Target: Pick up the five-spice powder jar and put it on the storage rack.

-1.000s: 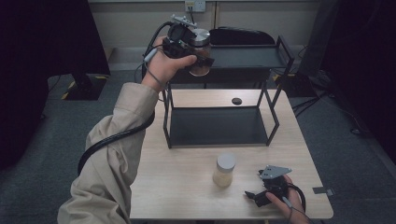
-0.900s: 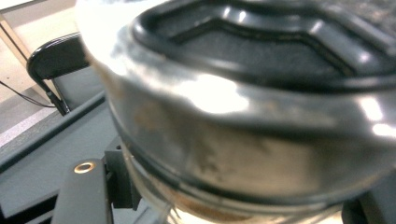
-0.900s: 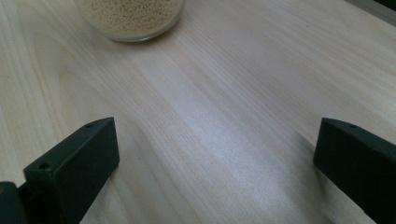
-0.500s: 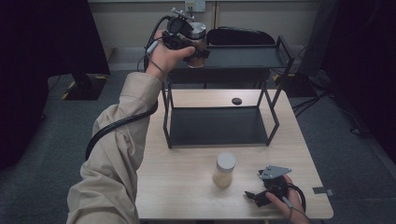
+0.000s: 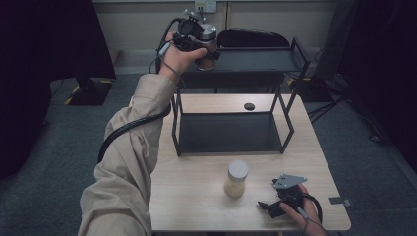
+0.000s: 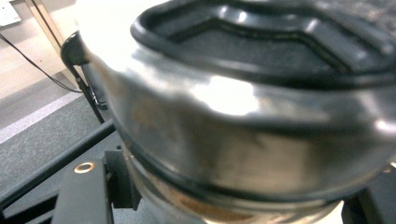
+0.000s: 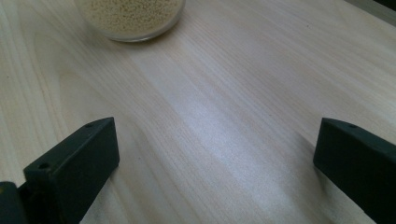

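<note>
A jar with a metal lid and brown contents (image 5: 206, 43) is held at the left end of the black rack's top shelf (image 5: 255, 60), with my left gripper (image 5: 199, 42) shut on it. In the left gripper view the jar (image 6: 243, 116) is right up against the camera, its silver lid band and dark lid top in sight. A second jar of pale beads (image 5: 236, 179) stands on the wooden table (image 5: 196, 196) in front of the rack; its base (image 7: 130, 18) is at the top of the right gripper view. My right gripper (image 5: 269, 206) rests open near the table's front right, jaws wide apart over bare wood.
The black two-level rack has a lower shelf (image 5: 228, 132) on the table. A small dark round object (image 5: 249, 106) lies on the table behind it. A dark bag (image 5: 255, 38) sits behind the top shelf. Cables trail from both grippers.
My left arm has carried the brown jar up and farther back, to the left end of the top shelf. The right gripper and the pale jar have stayed put.
</note>
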